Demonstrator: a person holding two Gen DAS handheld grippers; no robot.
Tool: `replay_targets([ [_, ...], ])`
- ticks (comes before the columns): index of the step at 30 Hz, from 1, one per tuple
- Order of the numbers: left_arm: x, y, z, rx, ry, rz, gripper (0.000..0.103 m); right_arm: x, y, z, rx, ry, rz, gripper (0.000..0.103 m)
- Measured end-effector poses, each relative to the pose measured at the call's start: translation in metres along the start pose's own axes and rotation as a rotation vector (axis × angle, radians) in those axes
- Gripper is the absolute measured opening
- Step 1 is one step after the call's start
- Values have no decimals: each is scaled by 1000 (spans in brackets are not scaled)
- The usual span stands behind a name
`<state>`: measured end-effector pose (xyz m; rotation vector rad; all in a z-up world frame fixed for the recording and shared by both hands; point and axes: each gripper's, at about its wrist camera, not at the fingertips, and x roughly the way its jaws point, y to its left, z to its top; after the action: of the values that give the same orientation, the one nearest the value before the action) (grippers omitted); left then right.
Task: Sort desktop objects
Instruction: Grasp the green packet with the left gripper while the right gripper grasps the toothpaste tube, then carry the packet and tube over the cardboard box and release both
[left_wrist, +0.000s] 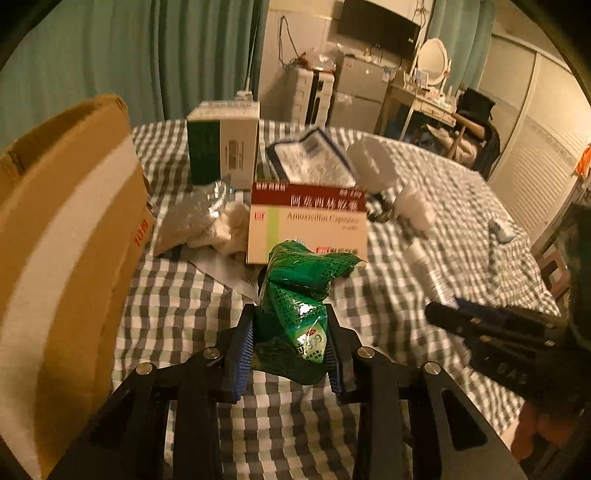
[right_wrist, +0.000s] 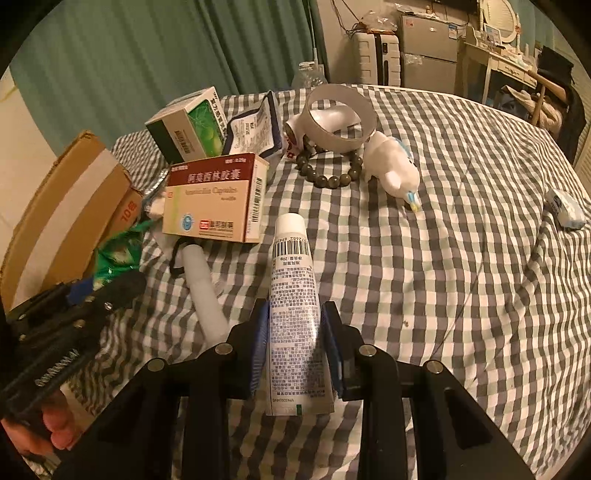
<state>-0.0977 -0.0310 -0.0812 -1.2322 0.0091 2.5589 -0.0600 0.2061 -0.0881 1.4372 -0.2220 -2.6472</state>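
Observation:
My left gripper (left_wrist: 291, 325) is shut on a crumpled green foil packet (left_wrist: 303, 288) and holds it above the checked tablecloth, in front of a red and white amoxicillin box (left_wrist: 308, 225). My right gripper (right_wrist: 294, 325) is shut on a white ointment tube (right_wrist: 293, 288), cap pointing away. The left gripper (right_wrist: 74, 306) with the green packet (right_wrist: 118, 258) shows at the left of the right wrist view. The right gripper (left_wrist: 491, 328) shows at the right of the left wrist view.
An open cardboard box (left_wrist: 62, 236) stands at the left. On the cloth lie a green and white box (right_wrist: 188, 125), a blue-edged pouch (right_wrist: 255, 125), a tape ring (right_wrist: 341, 118), a bead bracelet (right_wrist: 332, 170), a white bottle (right_wrist: 393, 166), a silver blister pack (left_wrist: 192, 214) and a small packet (right_wrist: 565, 208).

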Motion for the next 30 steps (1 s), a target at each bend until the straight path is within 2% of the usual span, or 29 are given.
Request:
replay_targets([
  [9, -31, -6, 4, 1, -17, 14, 34, -35, 36, -13, -68, -31, -59, 28],
  [15, -66, -1, 3, -3, -84, 21, 34, -62, 67, -12, -126, -78, -70, 28],
  [22, -103, 17, 15, -12, -120, 32, 34, -92, 112, -5, -171, -116, -14, 28],
  [30, -142, 66, 35, -35, -169, 86, 34, -108, 168, 15, -221, -131, 65, 28],
])
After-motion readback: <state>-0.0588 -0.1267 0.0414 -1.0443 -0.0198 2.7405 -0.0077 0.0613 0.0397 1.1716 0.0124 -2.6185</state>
